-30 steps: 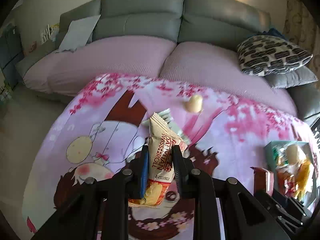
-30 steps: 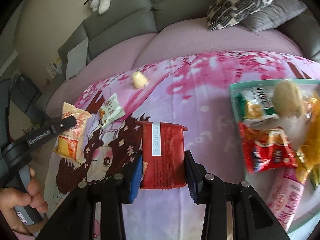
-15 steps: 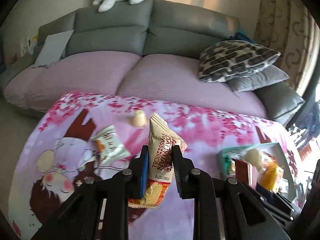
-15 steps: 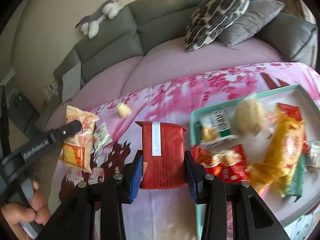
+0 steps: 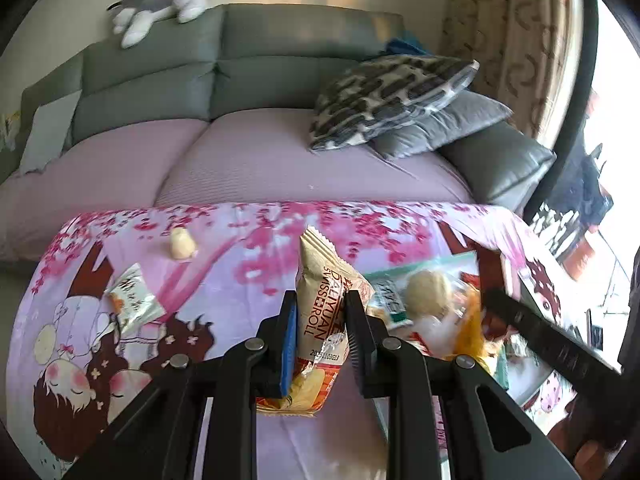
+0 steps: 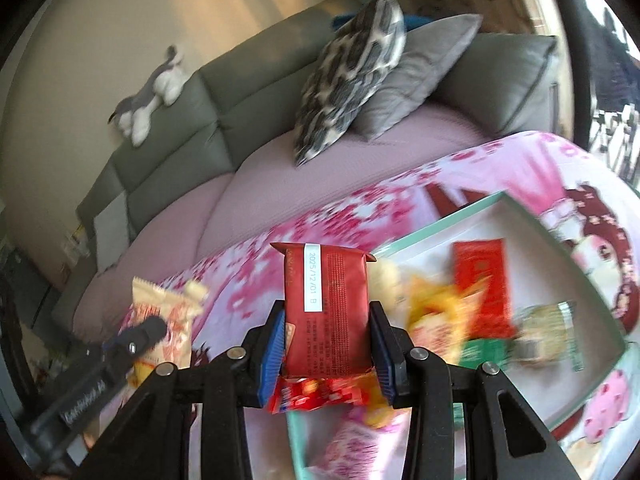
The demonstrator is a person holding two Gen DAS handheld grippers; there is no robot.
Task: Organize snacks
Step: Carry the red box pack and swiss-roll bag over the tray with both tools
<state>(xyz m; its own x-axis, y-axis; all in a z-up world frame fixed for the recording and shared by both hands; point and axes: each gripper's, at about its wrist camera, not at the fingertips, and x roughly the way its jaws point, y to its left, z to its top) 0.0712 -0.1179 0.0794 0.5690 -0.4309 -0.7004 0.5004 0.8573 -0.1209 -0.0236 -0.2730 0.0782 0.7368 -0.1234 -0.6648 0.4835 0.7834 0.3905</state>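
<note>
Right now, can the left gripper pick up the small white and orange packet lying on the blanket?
Probably not yet: the left gripper is shut on the Swiss roll packet. Nothing covers the small white and orange packet itself.

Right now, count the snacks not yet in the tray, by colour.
Red packet, held in the right gripper: 1
Beige packet, held in the left gripper: 1
White packet, lying on the blanket: 1
Pale yellow snack, lying on the blanket: 1
Total: 4
</note>
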